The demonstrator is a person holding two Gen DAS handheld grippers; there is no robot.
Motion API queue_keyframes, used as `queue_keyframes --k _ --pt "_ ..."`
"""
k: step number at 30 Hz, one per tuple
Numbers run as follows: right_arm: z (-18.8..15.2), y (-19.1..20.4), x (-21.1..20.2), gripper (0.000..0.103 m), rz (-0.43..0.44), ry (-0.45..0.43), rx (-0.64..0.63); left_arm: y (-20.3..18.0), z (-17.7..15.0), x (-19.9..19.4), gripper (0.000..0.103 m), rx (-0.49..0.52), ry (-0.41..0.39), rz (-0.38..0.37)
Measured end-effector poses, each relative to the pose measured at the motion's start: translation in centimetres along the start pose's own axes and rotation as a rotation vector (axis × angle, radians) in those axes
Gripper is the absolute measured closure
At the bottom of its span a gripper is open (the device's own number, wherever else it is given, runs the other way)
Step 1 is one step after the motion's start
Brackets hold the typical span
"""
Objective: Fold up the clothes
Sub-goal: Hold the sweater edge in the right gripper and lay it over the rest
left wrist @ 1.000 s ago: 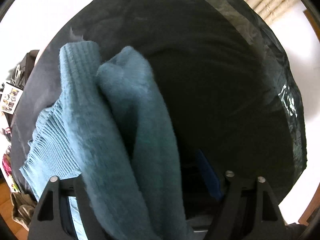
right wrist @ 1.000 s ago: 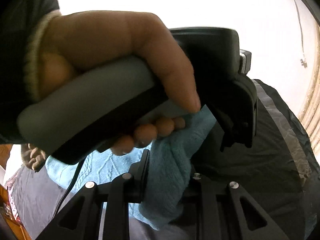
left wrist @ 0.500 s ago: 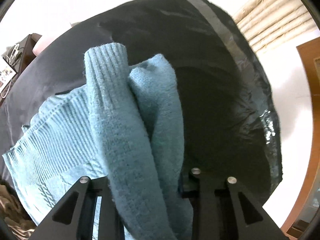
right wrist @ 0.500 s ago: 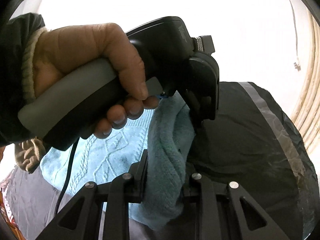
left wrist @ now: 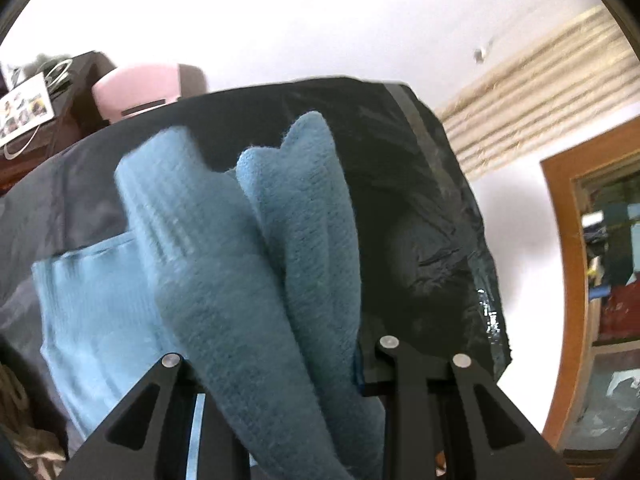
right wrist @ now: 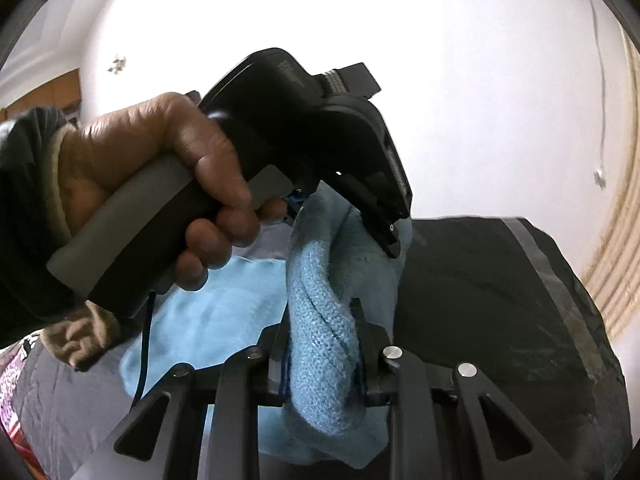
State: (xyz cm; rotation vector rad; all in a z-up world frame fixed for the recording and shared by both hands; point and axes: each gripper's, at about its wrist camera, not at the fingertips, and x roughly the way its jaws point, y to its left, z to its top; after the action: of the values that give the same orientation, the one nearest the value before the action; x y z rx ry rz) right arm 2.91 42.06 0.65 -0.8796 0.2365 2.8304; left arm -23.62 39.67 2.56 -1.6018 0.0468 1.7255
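Observation:
A light blue knitted sweater (left wrist: 248, 264) lies partly on a dark sheet (left wrist: 424, 216) and partly hangs lifted. My left gripper (left wrist: 276, 364) is shut on a thick bunch of the sweater, which rises between its fingers with a ribbed cuff at the top. In the right wrist view my right gripper (right wrist: 320, 360) is shut on another twisted fold of the sweater (right wrist: 316, 344). The left gripper (right wrist: 384, 232), held by a person's hand (right wrist: 160, 168), grips the same fold just above and beyond it.
The dark sheet (right wrist: 500, 304) covers a bed, with a grey stripe along its far edge. A pink box (left wrist: 144, 88) and a dark shelf with papers (left wrist: 28, 108) stand at the far left. A wooden door frame (left wrist: 568, 264) is at the right.
The left gripper closed on the sweater and lifted it up and away from the sheet. The right gripper rose slightly with its fold. More wall and the door frame have come into view.

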Motion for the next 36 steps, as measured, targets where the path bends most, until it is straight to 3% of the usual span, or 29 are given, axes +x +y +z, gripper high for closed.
queue_keyframes --k 5,17,26,33,36 --pt "0.5 4.8 0.5 0.079 0.051 -0.004 -0.069 4.5 -2.1 -3.1 0.074 -0.059 -0.049 -0.026" --pt "-0.7 13.0 3.0 0.079 0.12 0.049 -0.187 13.0 -7.0 -4.6 0.074 -0.135 -0.138 -0.115" --pt "-1.5 15.9 6.0 0.079 0.149 0.098 -0.243 18.4 -9.3 -4.7 0.075 -0.116 -0.202 -0.234" --pt "-0.7 17.2 6.8 0.079 0.165 0.071 -0.278 20.4 -9.8 -5.8 0.074 -0.082 -0.252 -0.318" --pt "-2.9 23.1 3.4 0.079 0.163 0.078 -0.339 22.6 -10.5 -5.0 0.074 -0.114 -0.263 -0.349"
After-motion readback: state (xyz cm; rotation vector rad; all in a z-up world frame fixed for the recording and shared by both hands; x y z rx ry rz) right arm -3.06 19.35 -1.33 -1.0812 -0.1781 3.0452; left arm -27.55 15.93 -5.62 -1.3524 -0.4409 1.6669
